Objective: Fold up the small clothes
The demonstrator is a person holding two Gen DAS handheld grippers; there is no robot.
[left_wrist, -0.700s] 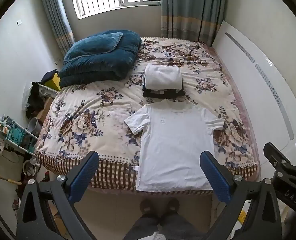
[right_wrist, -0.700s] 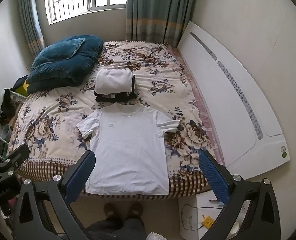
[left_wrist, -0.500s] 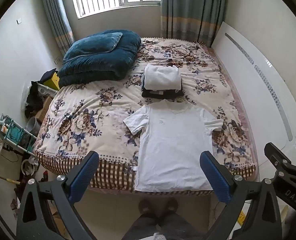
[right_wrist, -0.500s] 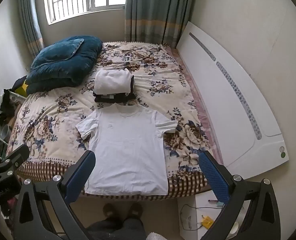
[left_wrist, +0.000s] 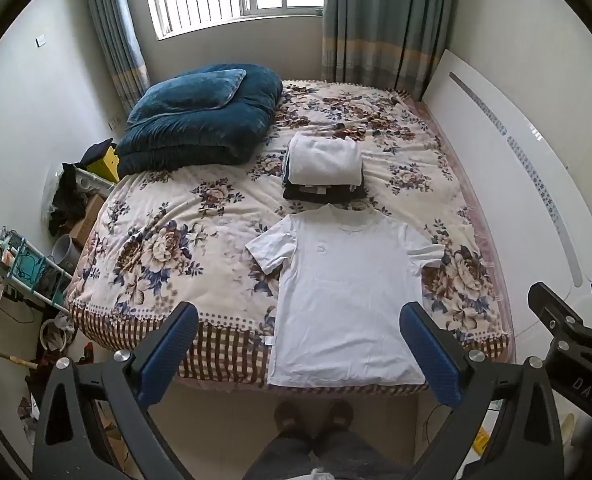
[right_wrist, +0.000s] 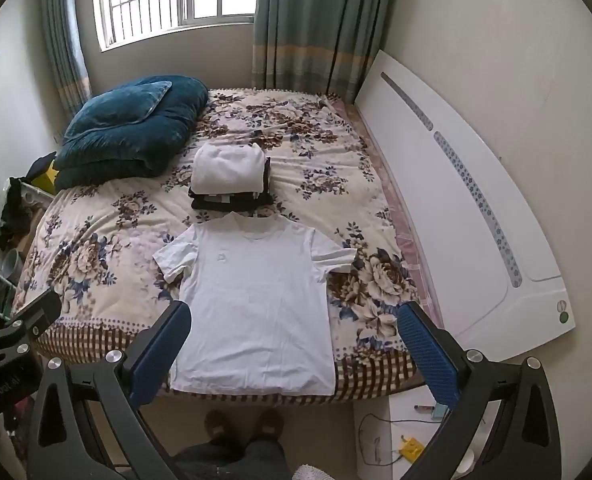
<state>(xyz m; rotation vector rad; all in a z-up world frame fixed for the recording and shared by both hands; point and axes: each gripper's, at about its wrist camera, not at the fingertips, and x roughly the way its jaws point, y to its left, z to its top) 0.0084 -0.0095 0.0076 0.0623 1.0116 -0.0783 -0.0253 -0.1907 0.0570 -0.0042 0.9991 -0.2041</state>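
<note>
while hanging high over the bed's near edge, holding nothing: left tool (left_wrist: 298, 354) and right tool (right_wrist: 292, 350), both spread wide, both tipping down. lying flat on the flowery bed (left_wrist: 168, 216), front side up: white t-shirt (left_wrist: 346, 300), sleeves sticking out, neck pointing to the window, bottom hem sitting at the near edge. sitting just past the neck: pile of folded clothes (left_wrist: 324, 168), white on top, dark below. resting in the far left corner: blue quilt (left_wrist: 200, 120). standing on the floor by the bed: two feet (left_wrist: 314, 414).

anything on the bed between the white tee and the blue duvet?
Nothing. Only bare floral bedspread lies between the white tee and the blue duvet; the left wrist view shows it best.
</note>
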